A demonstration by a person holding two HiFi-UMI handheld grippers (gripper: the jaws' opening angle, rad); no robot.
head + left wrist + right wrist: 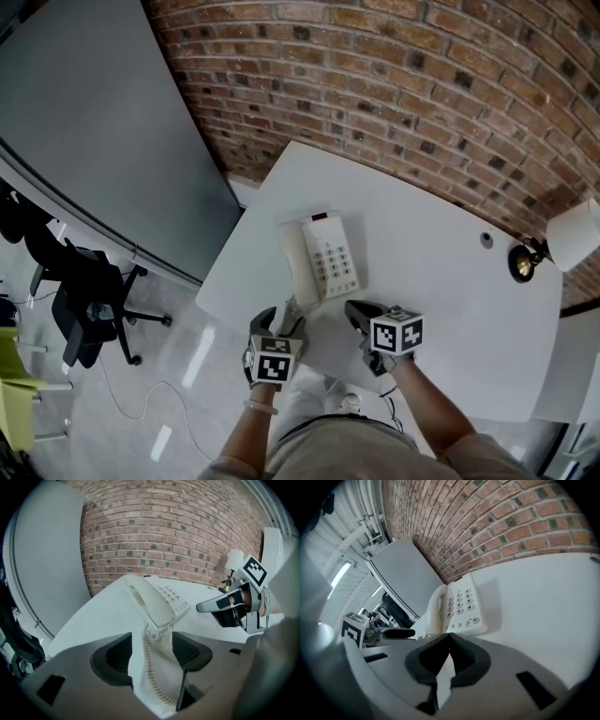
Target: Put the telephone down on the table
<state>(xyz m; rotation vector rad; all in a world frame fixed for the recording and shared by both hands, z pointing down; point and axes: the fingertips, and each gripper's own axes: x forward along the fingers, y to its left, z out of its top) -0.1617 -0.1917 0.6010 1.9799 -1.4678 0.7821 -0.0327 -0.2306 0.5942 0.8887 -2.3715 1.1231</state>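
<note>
A white desk telephone [321,258] lies flat on the white table [450,319], with its handset [150,603] resting in the cradle on its left side and the keypad [460,603] on its right. My left gripper [281,317] hovers just in front of the phone's near end. Its jaws stand apart, and the coiled cord [152,672] runs between them without the pads pressing on it. My right gripper [358,311] is to the right of it, near the phone's front right corner, shut with nothing in it.
A brick wall [403,84] backs the table. A lamp with a white shade [574,234] and a brass base stands at the table's right end. A grey panel [84,112] and a black office chair [89,300] are on the floor side at left.
</note>
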